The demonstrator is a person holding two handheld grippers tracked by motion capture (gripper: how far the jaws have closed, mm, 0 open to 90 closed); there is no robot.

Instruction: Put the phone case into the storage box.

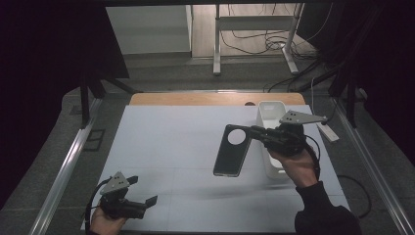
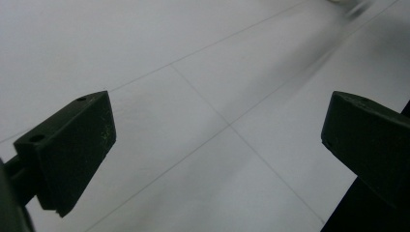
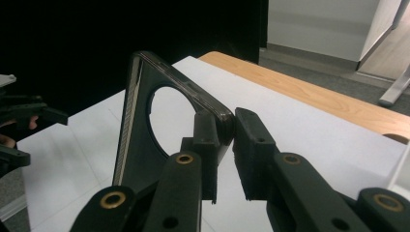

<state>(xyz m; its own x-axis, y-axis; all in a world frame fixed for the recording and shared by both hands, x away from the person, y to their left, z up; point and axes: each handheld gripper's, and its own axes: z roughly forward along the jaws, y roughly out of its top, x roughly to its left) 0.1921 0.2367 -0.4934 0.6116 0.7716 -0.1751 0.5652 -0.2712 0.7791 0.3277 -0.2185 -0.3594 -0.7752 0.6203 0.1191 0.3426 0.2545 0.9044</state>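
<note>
Right tool (image 1: 254,133) clamped on dark phone case (image 1: 232,151) (above the table), left tool (image 1: 147,196) spread apart

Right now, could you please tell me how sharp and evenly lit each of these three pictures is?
High view: dim, dark at both sides; the dark phone case with a round cutout casts a soft shadow on the white table mat. Left gripper view: blurred streaks top right. Right gripper view: case sharp, background black at left.

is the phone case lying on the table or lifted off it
Lifted: the right gripper is shut on the phone case by its top edge, and it hangs above the table.
</note>
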